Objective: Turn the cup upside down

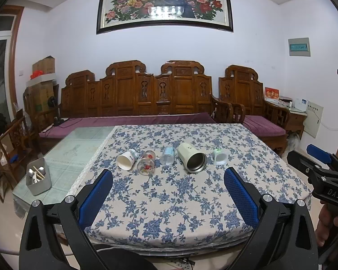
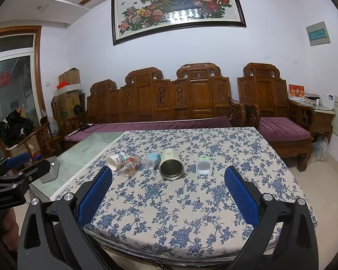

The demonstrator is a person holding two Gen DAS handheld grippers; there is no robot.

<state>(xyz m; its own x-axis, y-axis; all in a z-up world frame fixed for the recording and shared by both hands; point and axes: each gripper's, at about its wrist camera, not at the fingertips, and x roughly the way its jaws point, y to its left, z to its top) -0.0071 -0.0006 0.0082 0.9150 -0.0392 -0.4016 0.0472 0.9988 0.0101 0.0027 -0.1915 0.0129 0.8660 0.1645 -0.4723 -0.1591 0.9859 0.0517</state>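
I am holding both my left gripper (image 1: 167,187) and right gripper (image 2: 168,186) spread and empty, risking rolling the sideways steel-lined cup (image 2: 170,164) into the glass cup (image 2: 130,165) beside it.

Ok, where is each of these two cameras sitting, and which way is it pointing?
Left wrist: rides the left gripper, looking forward over the blue floral tablecloth at five cups lying on their sides; own open blue-padded jaws frame it, right gripper at right edge.
Right wrist: rides the right gripper, same heading from further right; own open jaws, left gripper at left edge.
Shared: cream steel-lined tumbler, white paper cup, carved wooden sofa, peacock painting.
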